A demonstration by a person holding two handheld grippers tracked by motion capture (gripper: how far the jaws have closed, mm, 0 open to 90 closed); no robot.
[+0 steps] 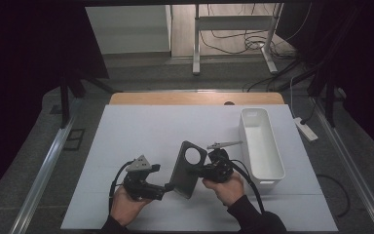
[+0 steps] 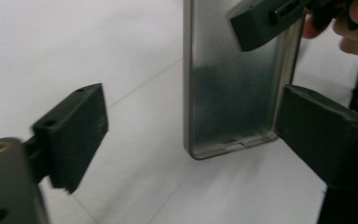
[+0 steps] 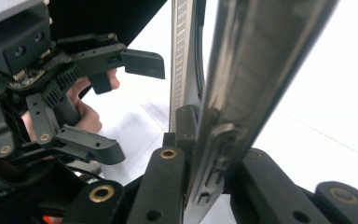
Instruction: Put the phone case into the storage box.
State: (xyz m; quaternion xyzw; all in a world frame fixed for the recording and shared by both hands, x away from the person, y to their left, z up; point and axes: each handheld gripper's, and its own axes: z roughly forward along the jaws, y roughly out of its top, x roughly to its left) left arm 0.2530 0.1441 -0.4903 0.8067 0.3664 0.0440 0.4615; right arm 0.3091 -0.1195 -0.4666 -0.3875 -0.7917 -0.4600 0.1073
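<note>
**Phone case held upright between two tools, white bin beside it**

The white bin (image 1: 261, 146) stands on the right part of the table (image 1: 141, 131), long side running away from the person, and nothing shows inside it. Its near end lies just beside the right hand (image 1: 230, 187).

The phone case (image 1: 189, 168), a grey shell with a round camera hole near its top, stands tilted on the table's near middle. The right tool (image 1: 207, 170) pinches the case's right edge, its pads pressed together on the thin wall; the right gripper view shows the shell (image 3: 223, 107) clamped edge-on between them. The left tool (image 1: 168, 187) has its pads spread wide at the case's lower left corner. In the left gripper view the hollow inside of the case (image 2: 233, 84) sits between the two pads (image 2: 74, 135), and I cannot tell whether the right-hand pad touches its edge.

Wide bare white surface lies left of the case and beyond it, up to the wooden strip (image 1: 195, 99) at the far edge.
</note>
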